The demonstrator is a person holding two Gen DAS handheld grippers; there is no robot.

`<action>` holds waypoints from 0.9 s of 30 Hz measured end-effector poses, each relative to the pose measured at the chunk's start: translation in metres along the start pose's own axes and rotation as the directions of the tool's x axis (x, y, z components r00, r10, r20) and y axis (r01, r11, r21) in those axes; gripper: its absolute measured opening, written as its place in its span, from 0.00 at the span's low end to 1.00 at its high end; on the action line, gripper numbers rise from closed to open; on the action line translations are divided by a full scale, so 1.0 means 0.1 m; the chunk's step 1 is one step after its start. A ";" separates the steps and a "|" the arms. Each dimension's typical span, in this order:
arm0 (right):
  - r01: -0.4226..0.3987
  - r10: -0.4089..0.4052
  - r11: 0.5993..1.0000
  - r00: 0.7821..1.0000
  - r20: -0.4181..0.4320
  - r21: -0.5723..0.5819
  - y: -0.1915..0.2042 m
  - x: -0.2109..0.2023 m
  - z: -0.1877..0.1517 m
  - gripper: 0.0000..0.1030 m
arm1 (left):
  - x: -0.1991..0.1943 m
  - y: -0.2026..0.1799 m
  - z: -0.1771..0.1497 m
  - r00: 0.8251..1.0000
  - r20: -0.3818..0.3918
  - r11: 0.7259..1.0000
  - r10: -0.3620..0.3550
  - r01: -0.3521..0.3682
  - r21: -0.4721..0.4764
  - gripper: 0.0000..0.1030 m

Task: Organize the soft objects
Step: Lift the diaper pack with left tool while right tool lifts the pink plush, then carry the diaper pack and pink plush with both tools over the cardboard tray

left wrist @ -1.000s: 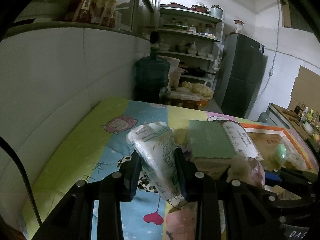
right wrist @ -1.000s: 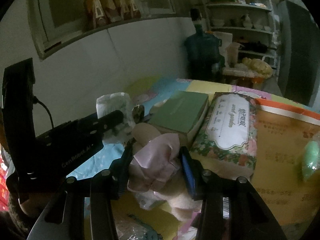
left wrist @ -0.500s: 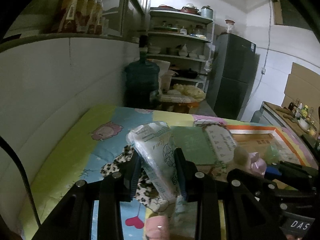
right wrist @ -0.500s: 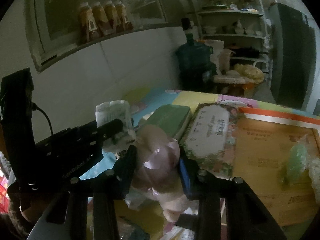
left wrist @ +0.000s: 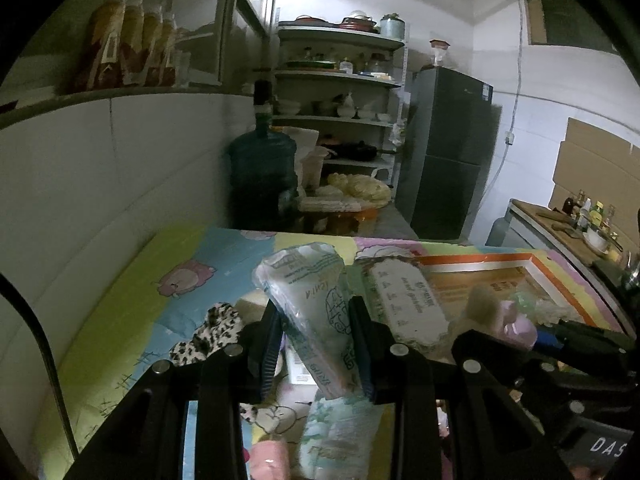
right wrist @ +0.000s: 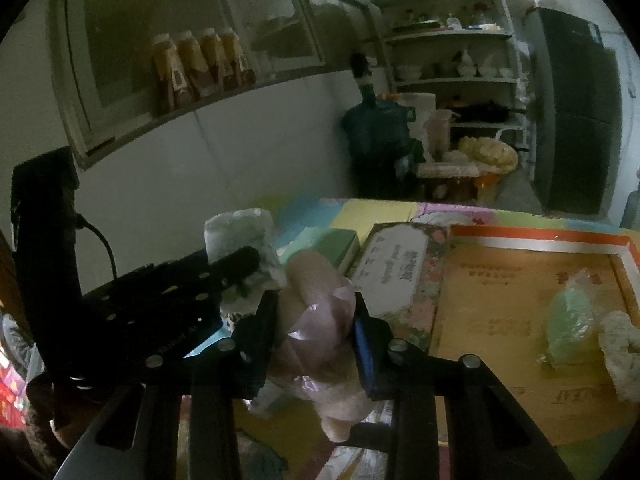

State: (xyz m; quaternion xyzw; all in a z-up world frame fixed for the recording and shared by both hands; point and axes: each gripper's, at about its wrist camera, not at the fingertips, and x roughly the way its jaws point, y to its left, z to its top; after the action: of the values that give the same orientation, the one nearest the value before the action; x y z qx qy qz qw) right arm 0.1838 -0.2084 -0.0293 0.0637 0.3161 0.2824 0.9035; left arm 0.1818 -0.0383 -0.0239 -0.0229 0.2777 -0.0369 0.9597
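Two soft, light things are held up over the table: the left gripper (left wrist: 316, 344) squeezes a crinkly tissue pack (left wrist: 316, 312) around its middle, while the right gripper (right wrist: 314, 336), jaws closing, pinches a squashy pink plush toy (right wrist: 316, 320) at six o'clock from the flowery tissue pack (right wrist: 390, 268).

I am reading only "DAS" on my right gripper (left wrist: 600, 446); the print on the tissue packs is staying too blurred.

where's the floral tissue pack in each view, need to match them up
Left wrist: floral tissue pack lies right of centre, just right of the held clear packet.
Right wrist: the pack lies centre, up and right of the held pink plush toy.
Shared landmark: blue water jug by the wall.
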 end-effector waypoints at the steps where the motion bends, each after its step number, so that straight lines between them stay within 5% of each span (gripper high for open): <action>1: 0.002 -0.002 1.000 1.000 0.007 0.002 -0.01 -0.03 0.01 0.35 | -0.01 -0.03 0.01 1.000 0.002 1.000 -0.002 0.002 0.003 0.32; 27: 0.135 -0.137 0.990 0.988 0.068 0.029 -0.33 -0.38 0.10 0.34 | 0.09 -0.53 0.12 0.995 0.008 0.994 -0.096 0.096 0.054 0.32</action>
State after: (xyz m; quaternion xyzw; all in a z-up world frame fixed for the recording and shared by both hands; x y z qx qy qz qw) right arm 0.1812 -0.2565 -0.0114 0.0630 0.2915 0.2137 0.9303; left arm 0.1925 -0.0916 -0.0146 -0.0107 0.2703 -0.0903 0.9585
